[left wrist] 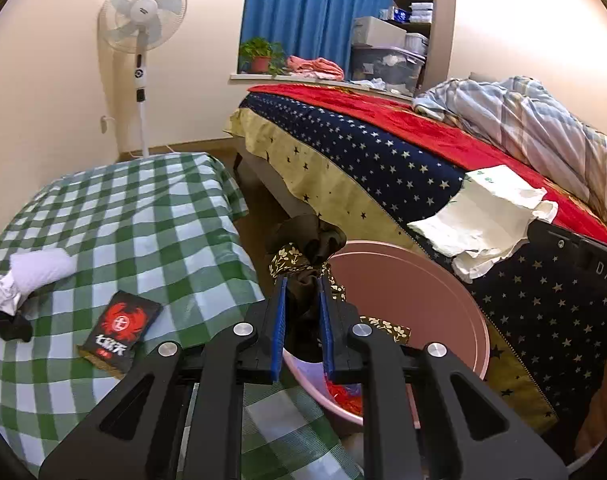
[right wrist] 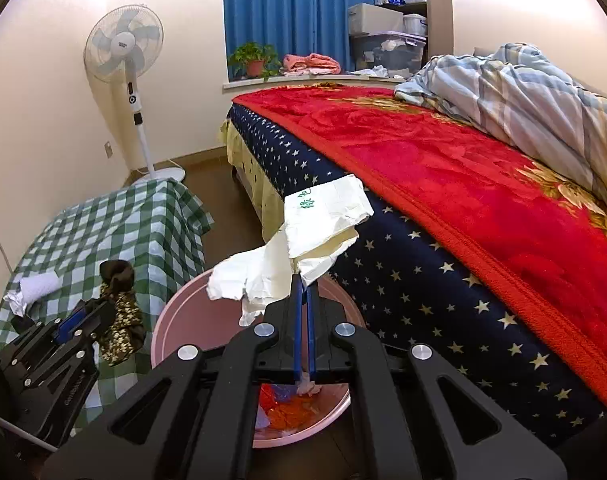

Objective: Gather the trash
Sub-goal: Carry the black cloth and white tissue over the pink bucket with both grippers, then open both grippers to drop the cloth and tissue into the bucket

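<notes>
You are at the dropping step: your left gripper (left wrist: 302,280) is closed on the dark floral wrapper (left wrist: 303,240) and your right gripper (right wrist: 304,284) on the white bag (right wrist: 303,236), both above the pink bin (right wrist: 175,320). Next, I think, you open the fingers there.

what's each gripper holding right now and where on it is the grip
The left gripper is shut on the dark floral wrapper, pinched at its lower part. The right gripper is shut on the white plastic bag, gripped at its lower edge.
</notes>
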A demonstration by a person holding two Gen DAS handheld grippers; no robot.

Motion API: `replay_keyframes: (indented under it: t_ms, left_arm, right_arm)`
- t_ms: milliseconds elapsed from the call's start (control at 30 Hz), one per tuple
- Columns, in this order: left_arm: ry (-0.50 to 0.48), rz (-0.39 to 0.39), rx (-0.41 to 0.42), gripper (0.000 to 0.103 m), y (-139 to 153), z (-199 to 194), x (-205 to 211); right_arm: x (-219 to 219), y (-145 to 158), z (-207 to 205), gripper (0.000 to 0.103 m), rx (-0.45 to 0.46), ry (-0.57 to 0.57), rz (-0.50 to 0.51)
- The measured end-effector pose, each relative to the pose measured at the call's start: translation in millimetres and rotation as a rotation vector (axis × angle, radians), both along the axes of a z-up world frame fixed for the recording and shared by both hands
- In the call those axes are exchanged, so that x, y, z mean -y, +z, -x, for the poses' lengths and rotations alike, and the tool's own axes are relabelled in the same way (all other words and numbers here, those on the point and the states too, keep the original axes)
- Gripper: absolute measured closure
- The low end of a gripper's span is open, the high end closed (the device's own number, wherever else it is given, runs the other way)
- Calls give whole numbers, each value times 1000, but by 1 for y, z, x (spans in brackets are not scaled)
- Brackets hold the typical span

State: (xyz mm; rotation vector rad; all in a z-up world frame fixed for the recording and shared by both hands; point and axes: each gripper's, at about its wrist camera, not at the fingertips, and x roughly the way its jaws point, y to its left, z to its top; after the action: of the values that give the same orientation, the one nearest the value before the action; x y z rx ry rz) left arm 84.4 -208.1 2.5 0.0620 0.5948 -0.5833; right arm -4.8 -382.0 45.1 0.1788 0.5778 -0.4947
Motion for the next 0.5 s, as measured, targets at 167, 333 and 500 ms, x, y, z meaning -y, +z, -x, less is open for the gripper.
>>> replay_keyframes:
  t_ms: [167,333,500]
  left_arm:
    - [-18,3,-26,88,-9,-8,11]
    - [-33,11,-46,88,-15,-12,17]
    - [-50,17,-62,87,-18,-14,21]
  right_arm:
    - [1,-6,-4,101,-15,-7,6]
    - [4,-9,-6,101,-24,-17,8]
    - [5,-11,-7,100,-28,-26,4]
